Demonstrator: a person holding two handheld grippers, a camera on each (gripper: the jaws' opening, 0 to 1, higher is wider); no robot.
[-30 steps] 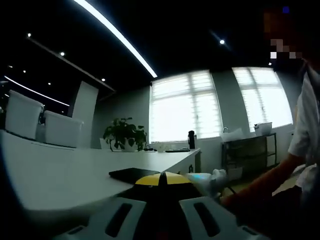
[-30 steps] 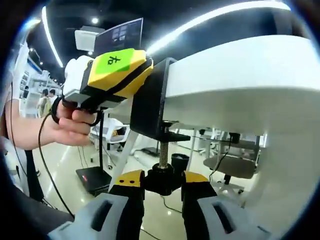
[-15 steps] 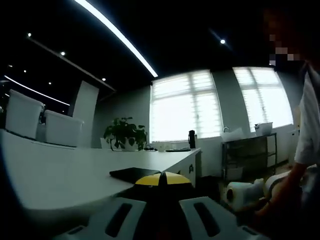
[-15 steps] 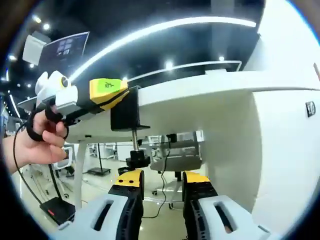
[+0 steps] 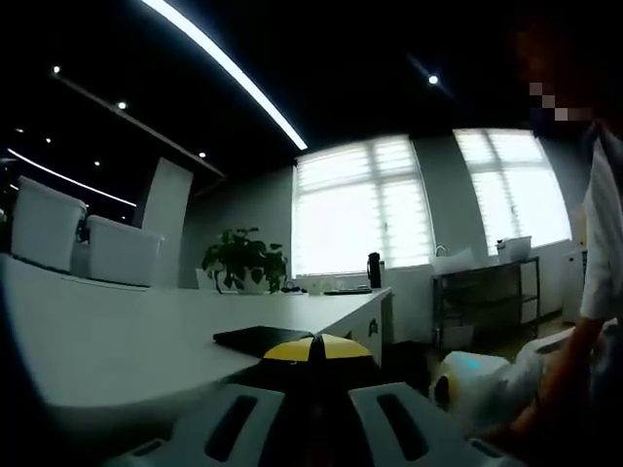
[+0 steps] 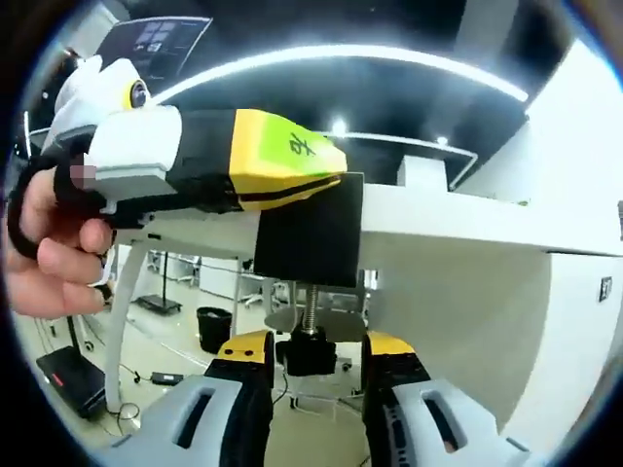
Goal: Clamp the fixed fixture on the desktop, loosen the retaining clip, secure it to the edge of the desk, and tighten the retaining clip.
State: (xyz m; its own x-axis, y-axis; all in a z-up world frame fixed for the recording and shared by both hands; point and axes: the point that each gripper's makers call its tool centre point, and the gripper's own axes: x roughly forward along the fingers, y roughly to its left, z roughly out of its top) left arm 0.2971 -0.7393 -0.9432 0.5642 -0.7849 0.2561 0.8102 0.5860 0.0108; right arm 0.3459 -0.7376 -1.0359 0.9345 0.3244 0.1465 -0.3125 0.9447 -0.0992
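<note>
white table (image 6: 458,219) edge is seen from below, with the black fixture (image 6: 310,238) clamped over it. the fixture's top is gripped by the left hand-held gripper (image 6: 292,170), jaws closed on it, while its screw knob (image 6: 308,352) sits between the parted jaws of the right hand-held gripper (image 6: 311,362).

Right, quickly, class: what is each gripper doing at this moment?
Left gripper: shut on the clamp at the desk edge.
Right gripper: open, fingers either side of the clamp's knob.
</note>
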